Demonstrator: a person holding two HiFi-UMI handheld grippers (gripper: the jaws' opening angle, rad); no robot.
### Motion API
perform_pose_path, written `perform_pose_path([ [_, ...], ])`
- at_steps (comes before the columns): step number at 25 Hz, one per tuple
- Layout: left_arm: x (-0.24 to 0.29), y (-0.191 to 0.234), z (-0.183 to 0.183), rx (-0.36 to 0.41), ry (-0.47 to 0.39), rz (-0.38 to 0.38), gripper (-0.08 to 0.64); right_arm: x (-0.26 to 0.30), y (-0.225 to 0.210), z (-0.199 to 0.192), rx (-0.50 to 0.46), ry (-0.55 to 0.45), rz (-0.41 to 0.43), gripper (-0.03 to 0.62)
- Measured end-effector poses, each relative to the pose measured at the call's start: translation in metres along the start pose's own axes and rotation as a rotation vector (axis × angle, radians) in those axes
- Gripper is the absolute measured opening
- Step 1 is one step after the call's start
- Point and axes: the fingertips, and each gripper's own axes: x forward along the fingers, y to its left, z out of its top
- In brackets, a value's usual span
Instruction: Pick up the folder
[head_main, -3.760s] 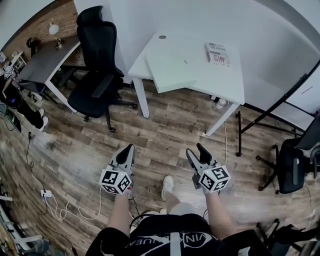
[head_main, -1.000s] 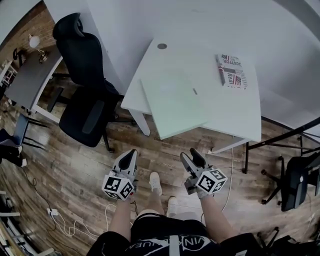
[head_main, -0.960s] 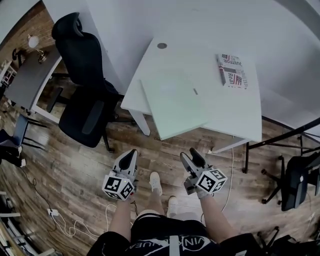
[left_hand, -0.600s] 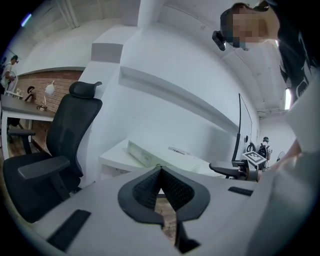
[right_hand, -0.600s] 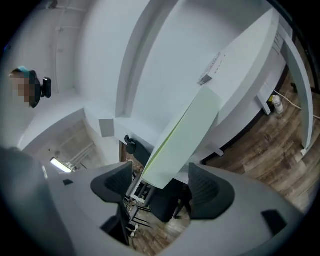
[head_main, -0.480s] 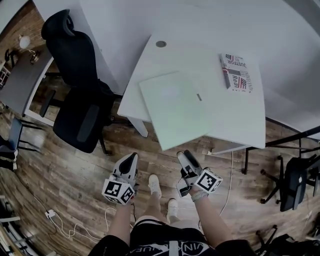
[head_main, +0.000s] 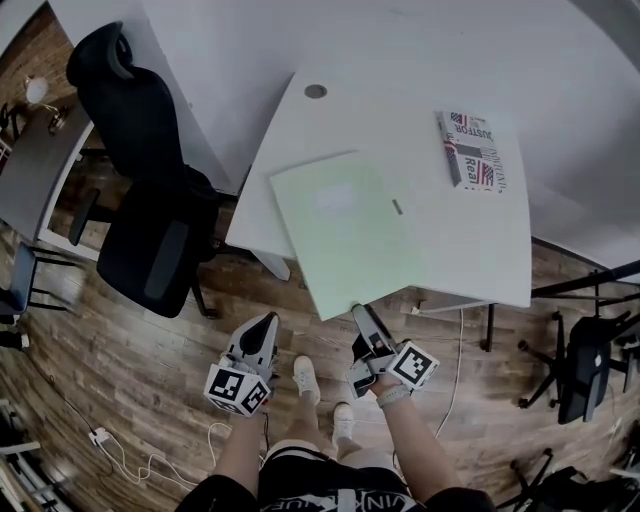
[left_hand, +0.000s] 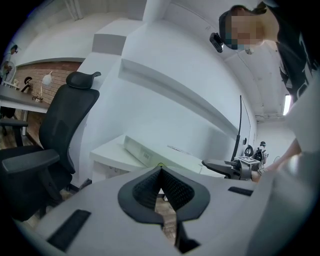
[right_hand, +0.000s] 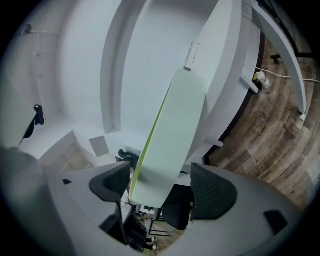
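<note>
Right gripper (right_hand: 158, 187) in my hand is opening its jaws, with the folder (right_hand: 175, 130)'s overhanging corner between them and neither pad pressing it; my left gripper (head_main: 266, 325) is pressed together on nothing. Seen from the head view, that corner is partly covered by my gripper, and the cover's small dark tab is unreadable. The thin, pale green folder lies flat and askew on the white desk (head_main: 480, 250).

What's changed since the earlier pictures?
The person walked up to the desk. The right gripper rolled, and its fingers are opening around the overhanging corner of the folder, not gripping yet. The left gripper stays shut and empty; folder and magazine unmoved.
</note>
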Motion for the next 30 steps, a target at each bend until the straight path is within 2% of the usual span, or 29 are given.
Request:
perform_pose_path([
  [8,0.019,0.015,-0.001,-0.011,0.028,-0.025,0.012,0.011,-0.014,0.005,0.052,-0.037,-0.033,0.353],
  [12,0.031,0.023,-0.001,-0.005,0.039,-0.057,0.012,0.022,-0.013,0.007,0.045,-0.043,-0.023,0.353],
  [20,0.049,0.029,-0.001,-0.006,0.050,-0.102,0.012,0.031,-0.023,0.007,0.096,-0.053,-0.027,0.353],
  [30,0.052,0.030,-0.003,-0.005,0.050,-0.083,0.012,0.047,-0.022,0.007,0.161,-0.040,-0.002,0.353],
])
